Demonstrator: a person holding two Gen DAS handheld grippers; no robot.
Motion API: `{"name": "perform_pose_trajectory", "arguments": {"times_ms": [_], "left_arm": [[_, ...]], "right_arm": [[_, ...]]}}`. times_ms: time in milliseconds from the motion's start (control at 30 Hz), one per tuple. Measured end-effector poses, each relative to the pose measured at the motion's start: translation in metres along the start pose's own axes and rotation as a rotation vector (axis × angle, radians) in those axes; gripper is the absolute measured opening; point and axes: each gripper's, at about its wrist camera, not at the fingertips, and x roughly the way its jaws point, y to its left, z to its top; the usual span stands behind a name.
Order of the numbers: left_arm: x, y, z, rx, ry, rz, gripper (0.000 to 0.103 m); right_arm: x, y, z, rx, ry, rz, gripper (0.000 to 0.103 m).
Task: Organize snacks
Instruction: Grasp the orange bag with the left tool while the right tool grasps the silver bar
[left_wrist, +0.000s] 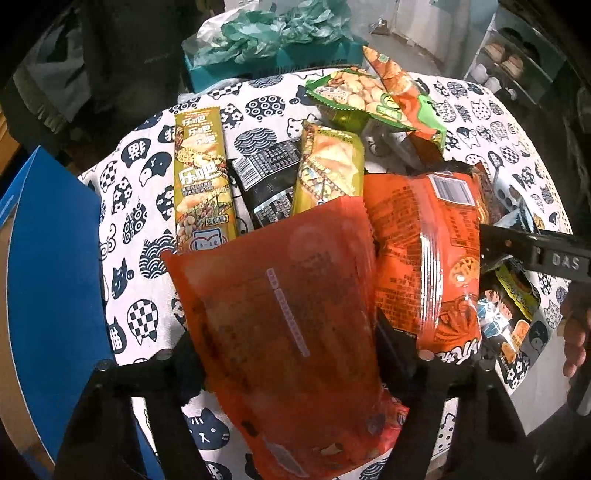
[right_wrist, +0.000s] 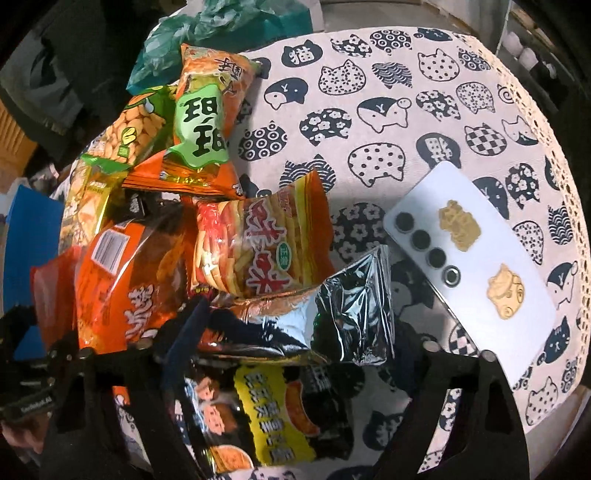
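Left gripper (left_wrist: 286, 354) pinches the red packet (left_wrist: 280, 321); right gripper (right_wrist: 295, 354) spread. Recommend lifting clear before sorting onto the counter (right_wrist: 369, 92).

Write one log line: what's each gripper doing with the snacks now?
left gripper: shut on orange packet | right gripper: open, around silver-black bag | white phone: on cat tablecloth

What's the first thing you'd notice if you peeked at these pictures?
Probably the big orange snack bag filling the middle of the left wrist view, pinched in the left gripper. Behind it a jumble of bright snack packets piles up on the cat-print tablecloth. Off to the right of the pile lies a white phone with gold stickers, alone on the cloth.
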Motion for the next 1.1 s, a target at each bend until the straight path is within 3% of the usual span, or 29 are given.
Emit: {"name": "perform_pose_trajectory", "arguments": {"times_ms": [100,233,300,500,867,1100], "left_arm": [[-0.005,0.002,-0.003,-0.006,-0.005,-0.042,0.058],[-0.006,0.006,-0.005,-0.032,-0.008,-0.077,0.050],[-0.008,0.006,-0.005,-0.038,-0.013,-0.082,0.045],[-0.021,0.013,-0.007,-0.069,-0.045,-0.091,0.032],[-0.046,0.018,-0.011,-0.072,-0.115,-0.091,0.028],[-0.079,0.026,-0.014,-0.062,-0.203,-0.052,0.028]], "right_arm": [[-0.002,-0.001,0.005,0.020,-0.024,0.017,0.069],[-0.018,-0.004,0.008,0.021,-0.075,0.019,0.042],[-0.026,-0.004,0.008,0.022,-0.096,0.037,0.036],[-0.047,0.007,0.003,-0.032,-0.137,0.049,0.030],[-0.089,0.047,-0.007,-0.254,-0.293,-0.101,0.022],[-0.114,0.060,-0.007,-0.312,-0.361,-0.125,0.020]]}}
